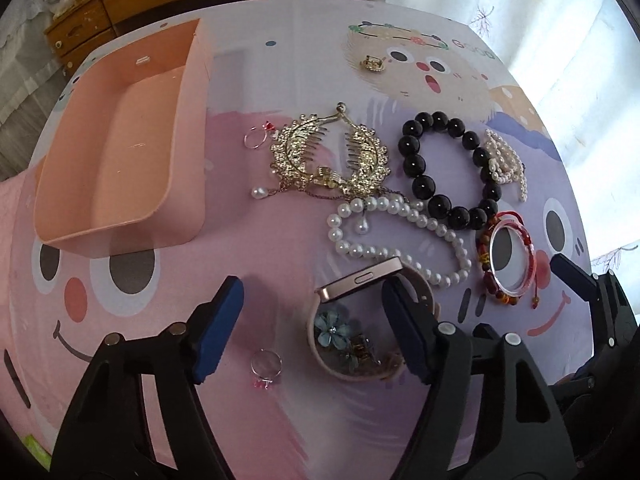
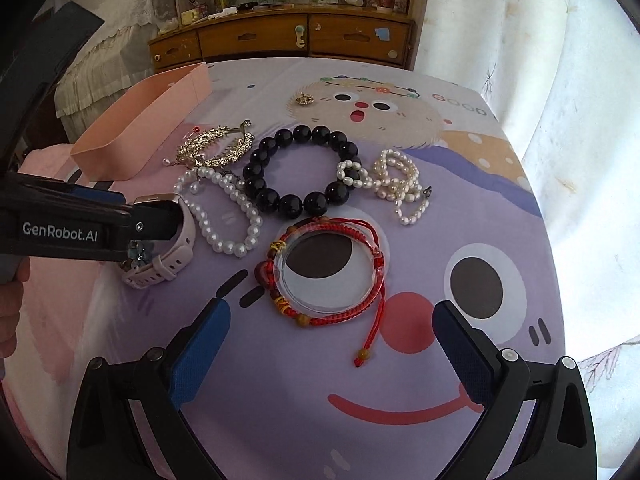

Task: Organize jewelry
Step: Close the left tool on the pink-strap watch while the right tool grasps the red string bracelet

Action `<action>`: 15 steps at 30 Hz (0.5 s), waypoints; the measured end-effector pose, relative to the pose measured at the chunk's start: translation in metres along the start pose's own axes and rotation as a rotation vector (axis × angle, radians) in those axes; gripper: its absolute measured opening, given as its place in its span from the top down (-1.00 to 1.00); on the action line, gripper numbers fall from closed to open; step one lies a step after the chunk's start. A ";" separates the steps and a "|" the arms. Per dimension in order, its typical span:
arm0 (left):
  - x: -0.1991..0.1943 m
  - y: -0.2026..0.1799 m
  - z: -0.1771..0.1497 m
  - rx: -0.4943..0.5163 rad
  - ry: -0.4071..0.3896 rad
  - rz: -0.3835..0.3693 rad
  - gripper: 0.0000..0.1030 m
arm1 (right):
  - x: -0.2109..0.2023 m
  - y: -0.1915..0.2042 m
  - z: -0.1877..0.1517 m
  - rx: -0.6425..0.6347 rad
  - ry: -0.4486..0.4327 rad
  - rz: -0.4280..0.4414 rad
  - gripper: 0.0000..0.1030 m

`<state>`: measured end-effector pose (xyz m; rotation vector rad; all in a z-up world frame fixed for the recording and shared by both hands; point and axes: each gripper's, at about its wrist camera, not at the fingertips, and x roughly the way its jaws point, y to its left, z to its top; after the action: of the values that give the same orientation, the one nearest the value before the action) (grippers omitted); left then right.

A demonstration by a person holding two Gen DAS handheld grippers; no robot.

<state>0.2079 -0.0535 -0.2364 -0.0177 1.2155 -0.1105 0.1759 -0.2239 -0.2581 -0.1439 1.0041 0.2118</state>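
My left gripper (image 1: 312,294) stands open low over the table, with a pink-strapped watch (image 1: 360,276) and a small ring (image 1: 266,362) between its fingers; its right pad overlaps the strap, its left pad touches nothing. A blue flower clip (image 1: 332,328) lies inside the strap loop. My right gripper (image 2: 332,344) is open just in front of a red cord bracelet and clear bangle (image 2: 360,224). Beyond lie a black bead bracelet (image 2: 256,188), a pearl necklace (image 2: 208,232), a bunched small-pearl string (image 2: 396,180) and a gold hair comb (image 1: 332,156).
An empty pink tray (image 1: 120,140) stands at the table's far left. A second ring (image 1: 254,138) lies beside the comb and a gold brooch (image 1: 372,64) near the far edge. A wooden drawer cabinet (image 2: 280,36) is behind the table, curtains to the right.
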 end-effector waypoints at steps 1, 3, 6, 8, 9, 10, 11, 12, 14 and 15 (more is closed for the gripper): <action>0.001 -0.001 0.000 0.013 -0.004 -0.001 -0.31 | 0.001 0.001 0.000 -0.002 -0.004 0.004 -0.99; 0.002 -0.002 0.000 0.030 -0.012 0.013 -0.25 | 0.001 0.004 0.001 -0.016 -0.016 0.000 -0.98; 0.001 -0.003 -0.001 0.061 -0.032 0.027 0.02 | 0.001 0.006 0.001 -0.007 -0.034 -0.001 -0.95; 0.001 -0.003 0.000 0.062 -0.040 0.021 0.21 | 0.001 0.007 0.002 -0.009 -0.049 -0.002 -0.86; 0.001 -0.002 0.001 0.060 -0.043 0.012 0.36 | 0.000 0.008 0.002 -0.011 -0.059 -0.002 -0.81; -0.001 -0.001 0.001 0.060 -0.048 -0.005 0.54 | -0.005 0.009 0.001 -0.011 -0.068 -0.003 -0.68; -0.002 -0.002 -0.001 0.060 -0.050 -0.007 0.57 | -0.005 0.009 0.002 -0.009 -0.073 -0.003 -0.55; -0.002 -0.002 -0.001 0.060 -0.056 -0.008 0.62 | -0.005 0.010 0.002 -0.008 -0.077 -0.004 -0.50; -0.004 -0.002 -0.003 0.058 -0.075 -0.017 0.68 | -0.009 0.010 0.002 -0.010 -0.084 -0.005 -0.27; -0.004 0.000 -0.004 0.053 -0.085 -0.027 0.72 | -0.011 0.011 0.001 -0.009 -0.085 -0.006 -0.27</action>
<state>0.2029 -0.0534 -0.2340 0.0073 1.1269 -0.1634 0.1678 -0.2146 -0.2484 -0.1447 0.9184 0.2152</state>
